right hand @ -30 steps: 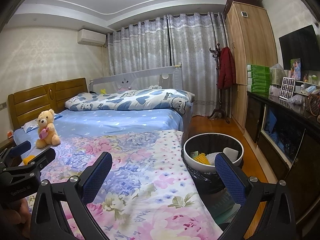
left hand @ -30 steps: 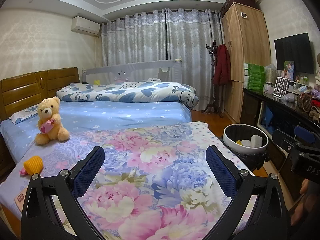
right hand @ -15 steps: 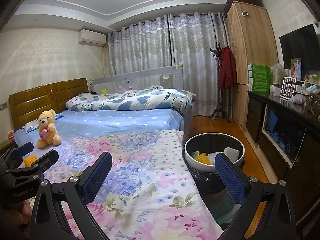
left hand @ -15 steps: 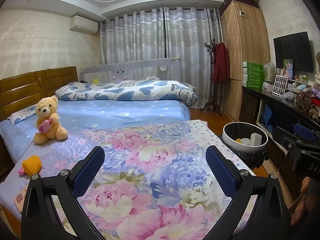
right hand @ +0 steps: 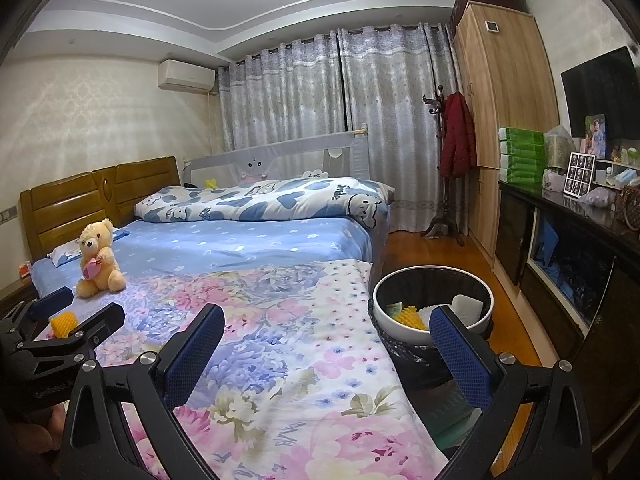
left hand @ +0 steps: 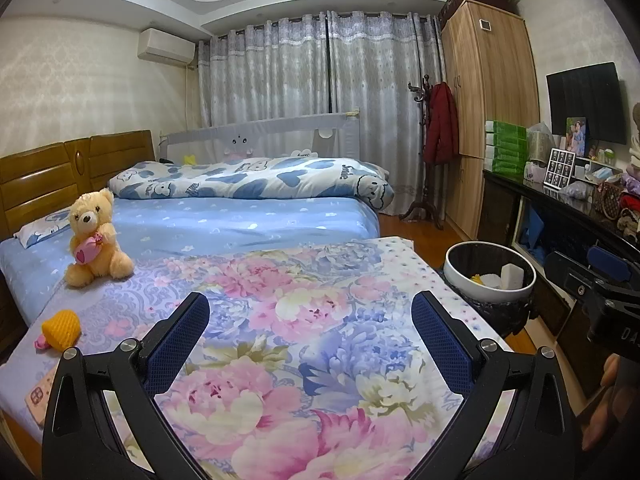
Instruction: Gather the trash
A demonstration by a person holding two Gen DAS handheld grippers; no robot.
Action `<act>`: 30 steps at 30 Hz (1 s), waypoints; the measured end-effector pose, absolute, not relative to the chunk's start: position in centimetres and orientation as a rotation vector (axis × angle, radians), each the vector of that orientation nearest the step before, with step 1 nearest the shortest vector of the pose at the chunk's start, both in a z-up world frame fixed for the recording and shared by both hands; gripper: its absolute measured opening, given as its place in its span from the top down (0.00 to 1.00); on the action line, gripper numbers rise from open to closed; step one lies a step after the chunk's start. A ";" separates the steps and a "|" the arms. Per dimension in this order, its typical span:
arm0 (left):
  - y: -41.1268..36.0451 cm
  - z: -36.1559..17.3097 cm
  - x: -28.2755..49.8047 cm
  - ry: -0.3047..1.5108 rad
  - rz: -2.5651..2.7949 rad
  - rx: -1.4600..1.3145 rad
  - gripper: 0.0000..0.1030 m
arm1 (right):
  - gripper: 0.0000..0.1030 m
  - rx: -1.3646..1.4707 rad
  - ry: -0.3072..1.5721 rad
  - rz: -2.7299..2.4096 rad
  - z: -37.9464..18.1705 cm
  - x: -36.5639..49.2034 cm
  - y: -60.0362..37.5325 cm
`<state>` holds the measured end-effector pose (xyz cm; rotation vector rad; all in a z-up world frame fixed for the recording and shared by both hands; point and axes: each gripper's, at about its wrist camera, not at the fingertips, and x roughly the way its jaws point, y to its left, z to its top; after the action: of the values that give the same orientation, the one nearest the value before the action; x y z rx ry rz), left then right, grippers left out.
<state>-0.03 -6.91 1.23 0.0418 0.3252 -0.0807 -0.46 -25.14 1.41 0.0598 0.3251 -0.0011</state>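
- Plainly, the left gripper (left hand: pixel 310 334) hangs over the floral quilt (left hand: pixel 320 320) with its jaws spread wide; nothing lies between the blue pads and they touch nothing.
- The right gripper (right hand: pixel 328 346) hangs near the bed's right edge, its jaws equally wide and empty; the right pad overlaps the near rim of the trash bin (right hand: pixel 434 332) in the picture, though whether they touch cannot be told.
- The bin stands on the wooden floor just beside the bed, lined with a black bag, and holds a yellow mesh piece (right hand: pixel 410 316), a white block (right hand: pixel 466 305) and a small greenish scrap, the latter too small to identify.
- On the quilt's left side lies a yellow foam net (left hand: pixel 64 328) with a small pink item (left hand: pixel 41 343) touching it; the pink item is too small to make out.
- A pinkish card or packet (left hand: pixel 40 394) lies at the quilt's near-left corner, partly hidden behind the left gripper's frame.
- A teddy bear (left hand: pixel 94 240) sits upright farther up the bed.
- A hand shows at the edge of each view, cut off and dim.
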 end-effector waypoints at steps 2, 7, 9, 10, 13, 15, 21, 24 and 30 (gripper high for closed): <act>-6.9 1.1 0.1 0.327 -0.082 0.042 0.00 | 0.00 0.062 0.325 0.001 1.4 -0.4 -25.1; -6.7 1.1 0.4 0.334 -0.086 0.043 0.00 | 0.00 0.064 0.326 0.001 1.4 -0.3 -24.9; -6.6 1.0 0.5 0.336 -0.086 0.044 0.00 | 0.00 0.064 0.327 0.002 1.4 -0.3 -24.9; -6.6 1.0 0.5 0.337 -0.087 0.043 0.00 | 0.00 0.065 0.328 0.003 1.3 -0.3 -24.8; -6.5 1.0 0.7 0.341 -0.088 0.043 0.00 | 0.00 0.065 0.329 0.004 1.2 -0.2 -24.7; -6.5 0.9 0.9 0.346 -0.088 0.044 0.00 | 0.00 0.066 0.329 0.003 1.2 -0.3 -24.9; -6.5 0.8 1.4 0.358 -0.089 0.045 0.00 | 0.00 0.073 0.340 0.007 0.5 0.1 -24.3; -6.4 0.6 1.7 0.367 -0.090 0.045 0.00 | 0.00 0.079 0.351 0.008 0.2 0.5 -24.1; -6.1 0.0 2.6 0.395 -0.091 0.036 0.00 | 0.00 0.094 0.382 0.013 -0.5 1.4 -24.0</act>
<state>2.63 -6.13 0.00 0.0358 0.3953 -0.0908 1.39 -24.00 -0.47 0.0936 0.3823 0.0133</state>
